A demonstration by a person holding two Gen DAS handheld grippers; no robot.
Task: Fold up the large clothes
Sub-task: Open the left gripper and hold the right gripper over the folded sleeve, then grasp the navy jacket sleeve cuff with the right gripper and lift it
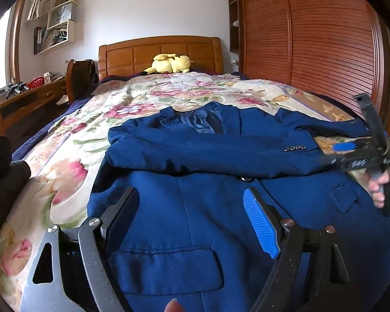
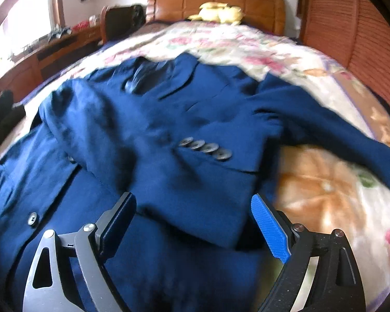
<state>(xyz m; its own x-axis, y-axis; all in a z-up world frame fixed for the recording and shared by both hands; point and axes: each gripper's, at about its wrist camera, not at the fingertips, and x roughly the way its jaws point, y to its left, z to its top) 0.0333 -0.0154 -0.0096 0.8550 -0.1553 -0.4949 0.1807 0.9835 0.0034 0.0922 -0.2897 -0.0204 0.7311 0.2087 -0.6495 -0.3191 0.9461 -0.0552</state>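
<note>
Both grippers hang with jaws spread wide and nothing clamped: the left gripper (image 1: 192,215) over the lower front of the navy blazer (image 1: 195,156), the right gripper (image 2: 195,223) above the folded-over sleeve (image 2: 184,161) with its cuff buttons (image 2: 205,148). Beneath the blazer lies the floral bedspread (image 1: 72,140). Farther back, a yellow plush toy (image 1: 170,63) rests against the wooden headboard (image 1: 132,54).
</note>
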